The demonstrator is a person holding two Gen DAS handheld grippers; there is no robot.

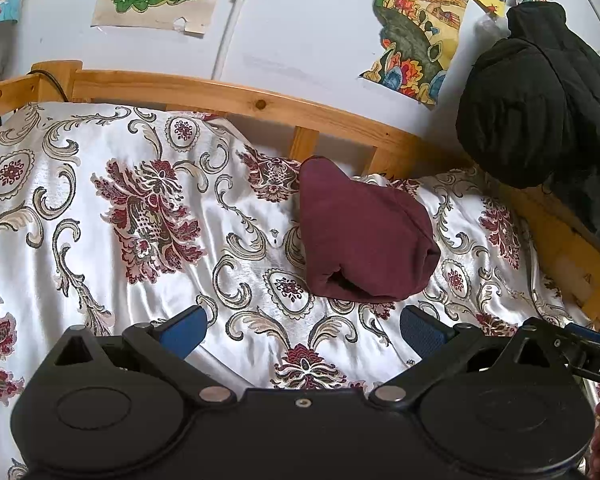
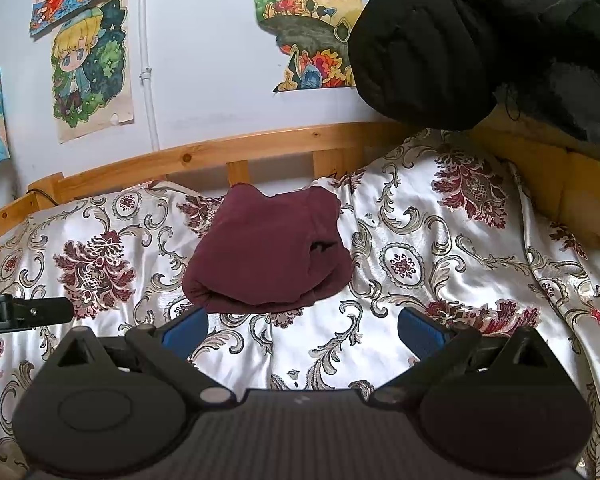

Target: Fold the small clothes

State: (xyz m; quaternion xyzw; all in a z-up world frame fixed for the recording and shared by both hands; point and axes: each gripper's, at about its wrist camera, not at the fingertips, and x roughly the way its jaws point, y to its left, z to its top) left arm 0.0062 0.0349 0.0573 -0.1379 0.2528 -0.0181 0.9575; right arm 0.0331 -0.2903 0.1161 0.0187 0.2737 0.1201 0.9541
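Observation:
A maroon garment (image 1: 360,236) lies folded into a small thick bundle on the flowered white bedspread (image 1: 140,208). It also shows in the right wrist view (image 2: 268,252), left of centre. My left gripper (image 1: 304,330) is open and empty, just short of the bundle's near edge and a little to its left. My right gripper (image 2: 304,330) is open and empty, just short of the bundle's near edge and a little to its right. Part of the right gripper's body (image 1: 580,352) shows at the right edge of the left wrist view, and the left gripper's body (image 2: 24,312) at the left edge of the right wrist view.
A wooden bed rail (image 1: 228,96) runs behind the bedspread against a white wall with drawings (image 2: 92,68). A black quilted jacket (image 1: 540,92) hangs over the rail at the right; it also shows in the right wrist view (image 2: 460,40).

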